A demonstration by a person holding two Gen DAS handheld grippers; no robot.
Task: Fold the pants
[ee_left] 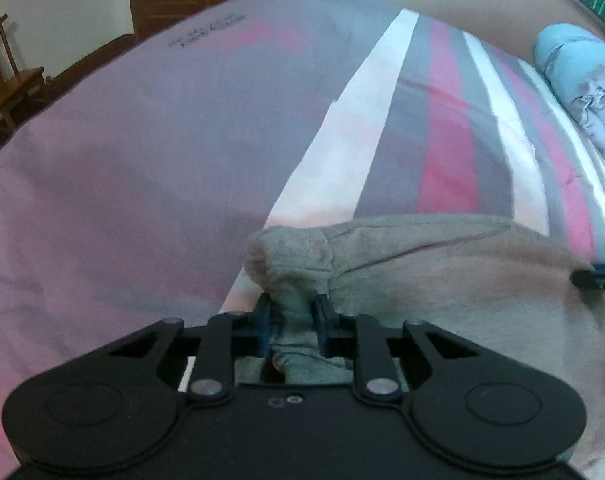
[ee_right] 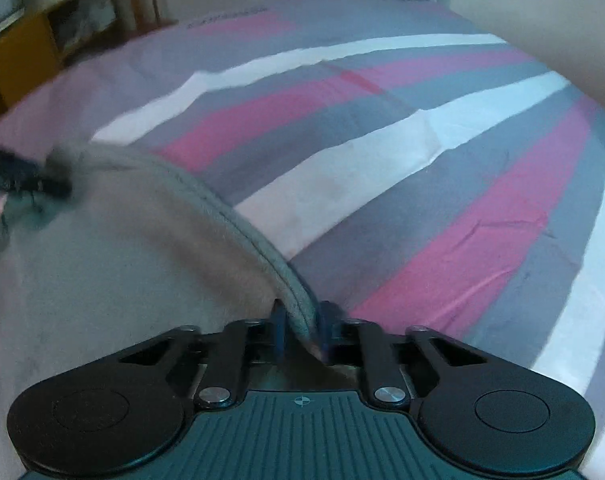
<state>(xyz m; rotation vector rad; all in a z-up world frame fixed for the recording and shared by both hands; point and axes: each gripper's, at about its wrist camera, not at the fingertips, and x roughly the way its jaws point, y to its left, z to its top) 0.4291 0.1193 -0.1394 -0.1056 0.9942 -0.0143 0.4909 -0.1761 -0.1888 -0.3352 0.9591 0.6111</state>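
Pants (ee_left: 442, 280), grey, held over a striped bedsheet (ee_left: 142, 160) by both grippers.
The left gripper (ee_left: 291, 322) pinches a bunched corner of the fabric between its blue fingers; the right gripper (ee_right: 300, 326) clamps the seamed edge, the cloth spanning the two.

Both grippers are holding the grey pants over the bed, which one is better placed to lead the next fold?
Probably the right gripper. It pinches a flat seamed edge of the pants, with open striped bedsheet ahead. The left gripper holds a bunched wad, so it seems better suited to following.
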